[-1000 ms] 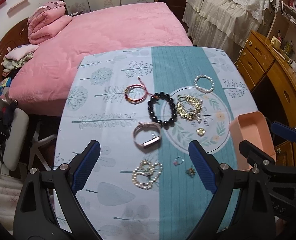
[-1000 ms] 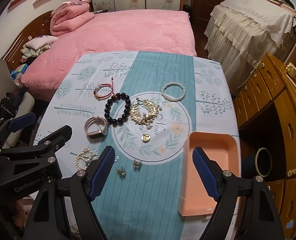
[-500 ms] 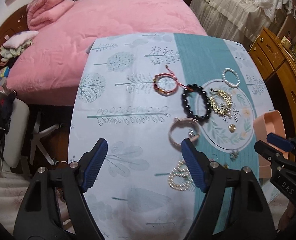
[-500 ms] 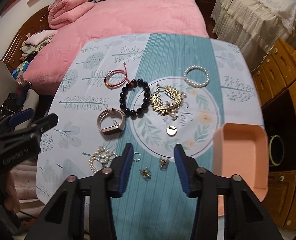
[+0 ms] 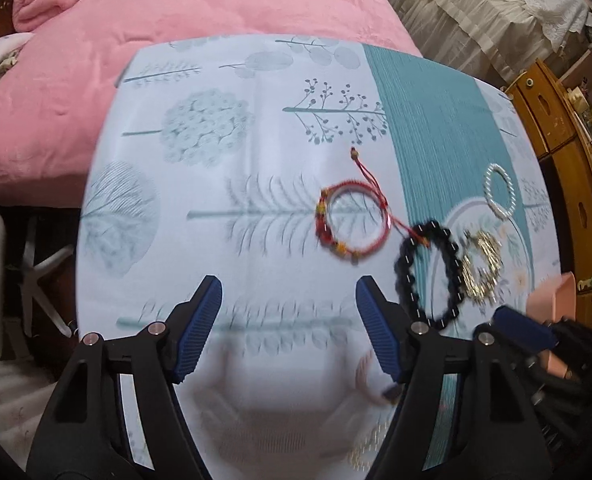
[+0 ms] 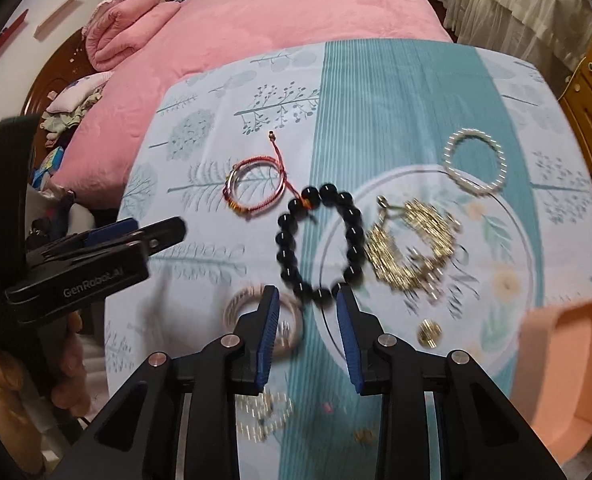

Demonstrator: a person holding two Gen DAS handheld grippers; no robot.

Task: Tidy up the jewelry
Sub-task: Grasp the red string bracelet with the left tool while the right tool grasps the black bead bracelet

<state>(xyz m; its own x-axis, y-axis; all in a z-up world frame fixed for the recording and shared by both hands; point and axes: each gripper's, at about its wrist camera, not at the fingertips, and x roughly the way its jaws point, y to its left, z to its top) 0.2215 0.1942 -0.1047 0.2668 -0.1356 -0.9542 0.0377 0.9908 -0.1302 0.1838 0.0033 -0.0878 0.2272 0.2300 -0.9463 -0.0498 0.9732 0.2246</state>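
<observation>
Jewelry lies on a tablecloth (image 5: 224, 128): a red cord bracelet (image 5: 349, 222) (image 6: 254, 188), a black bead bracelet (image 5: 427, 274) (image 6: 319, 240), a gold chain pile (image 6: 411, 246), a white pearl bracelet (image 6: 475, 162), a gold coin charm (image 6: 429, 333), a watch (image 6: 266, 322) and a pearl strand (image 6: 262, 416). My left gripper (image 5: 288, 312) is open and empty, near the red bracelet. My right gripper (image 6: 305, 312) is open and narrower, just short of the black bracelet's near edge. A peach tray (image 6: 567, 364) sits at the right.
A pink bed (image 6: 256, 24) lies beyond the table. Wooden drawers (image 5: 563, 184) stand to the right. The left gripper body (image 6: 80, 264) shows at the left of the right wrist view. Small earrings (image 6: 363, 436) lie near the table's front.
Both grippers have moved forward and down toward the table. The right gripper's jaws have narrowed. The left gripper has shifted left, toward the red bracelet.
</observation>
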